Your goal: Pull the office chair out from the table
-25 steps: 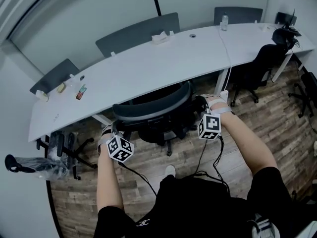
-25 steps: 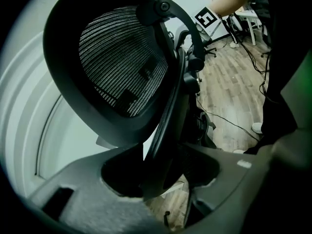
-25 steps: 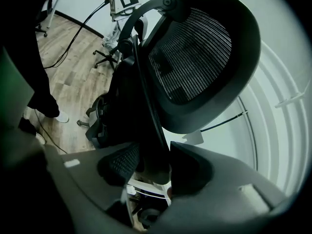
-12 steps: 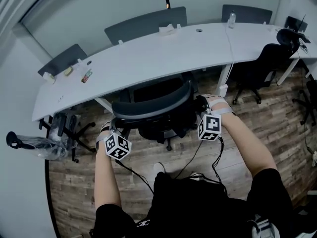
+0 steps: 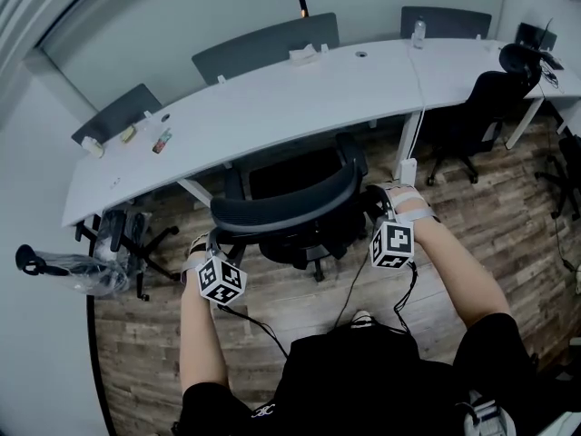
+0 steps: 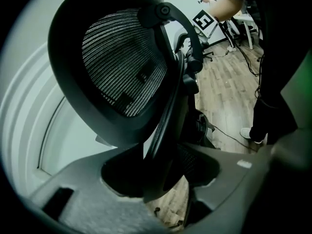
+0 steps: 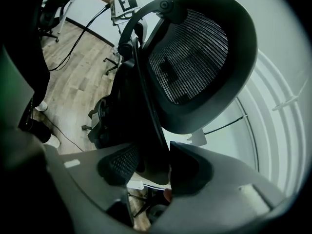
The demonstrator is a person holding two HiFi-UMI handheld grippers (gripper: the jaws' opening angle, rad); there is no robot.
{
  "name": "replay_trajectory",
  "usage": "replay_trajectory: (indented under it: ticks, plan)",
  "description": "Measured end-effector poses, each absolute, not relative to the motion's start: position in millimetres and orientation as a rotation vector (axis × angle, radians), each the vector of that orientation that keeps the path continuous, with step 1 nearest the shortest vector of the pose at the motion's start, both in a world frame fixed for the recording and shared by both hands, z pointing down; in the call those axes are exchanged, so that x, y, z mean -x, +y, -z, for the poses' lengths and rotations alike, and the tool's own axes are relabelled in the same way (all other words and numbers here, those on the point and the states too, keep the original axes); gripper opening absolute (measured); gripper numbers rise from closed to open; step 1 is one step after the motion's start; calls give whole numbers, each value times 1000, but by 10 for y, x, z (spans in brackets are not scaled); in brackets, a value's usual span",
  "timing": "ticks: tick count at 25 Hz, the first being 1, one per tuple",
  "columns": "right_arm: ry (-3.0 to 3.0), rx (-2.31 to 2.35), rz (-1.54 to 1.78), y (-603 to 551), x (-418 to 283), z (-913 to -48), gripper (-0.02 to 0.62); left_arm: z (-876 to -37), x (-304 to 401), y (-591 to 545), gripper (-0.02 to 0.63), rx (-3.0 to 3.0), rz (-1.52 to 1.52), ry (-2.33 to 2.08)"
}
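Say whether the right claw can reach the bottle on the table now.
Probably not: the right claw is clamped on the office chair, and the bottle stands at the far edge of the table.

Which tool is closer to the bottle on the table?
Right. The right tool grips the chair on the side nearer the bottle; the left tool grips the chair's other side, farther away.

One chair [image 5: 281, 209] in front of the table [image 5: 272, 107]
Its back's side edges sit between the fingers of the left gripper [image 6: 163, 169] and right gripper [image 7: 151, 165]; the table lies beyond the fingertips.
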State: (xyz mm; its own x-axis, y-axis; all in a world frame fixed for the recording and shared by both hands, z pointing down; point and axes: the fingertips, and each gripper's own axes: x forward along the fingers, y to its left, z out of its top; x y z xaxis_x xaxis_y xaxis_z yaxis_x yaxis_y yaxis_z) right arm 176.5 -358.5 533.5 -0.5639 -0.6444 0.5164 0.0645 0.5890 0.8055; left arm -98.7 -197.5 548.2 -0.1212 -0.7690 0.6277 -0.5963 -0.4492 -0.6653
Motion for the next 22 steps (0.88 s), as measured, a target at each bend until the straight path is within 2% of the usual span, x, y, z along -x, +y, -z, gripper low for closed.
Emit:
replay_trajectory:
  ticks: [12,22]
  plan:
    - [-1894,-547,959,-2883,-1862,-5370,202,-5501,996,-1470,214,2006,1592,1448]
    - [-1947,-666,933,-2643,-2052,-5336,235,-5465,751,-1181,229,2048,1455,1422]
